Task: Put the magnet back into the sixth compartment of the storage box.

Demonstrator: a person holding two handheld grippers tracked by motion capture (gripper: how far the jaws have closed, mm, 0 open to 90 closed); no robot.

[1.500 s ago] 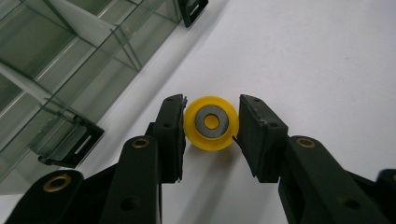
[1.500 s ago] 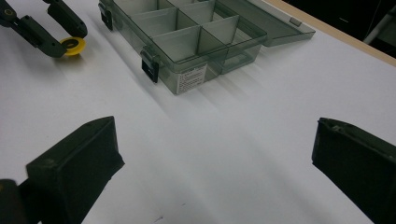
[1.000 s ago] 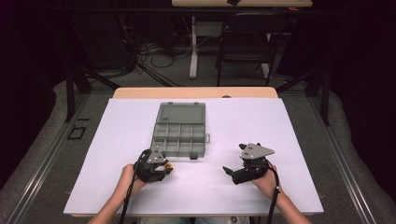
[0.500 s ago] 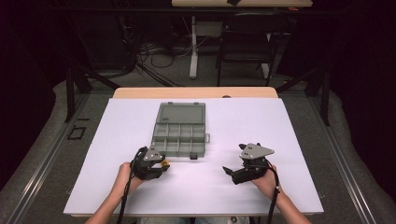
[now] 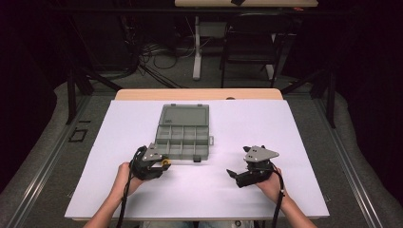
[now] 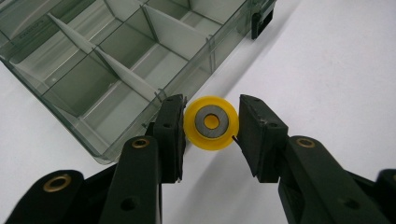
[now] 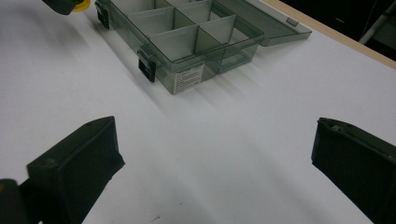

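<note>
In the left gripper view the left gripper (image 6: 211, 123) has its jaws drawn partway in around a yellow wheel (image 6: 211, 122) with a grey hub; the left pad touches the rim, while at the right pad a sliver of gap may remain, so the pinch looks firm but is hard to confirm. The wheel sits just beside the near corner of the open grey compartment box (image 6: 116, 70), over the white table (image 6: 327, 60). The right gripper (image 7: 212, 154) has its jaws spread wide with nothing between them, above bare tabletop, well apart from the box.
</note>
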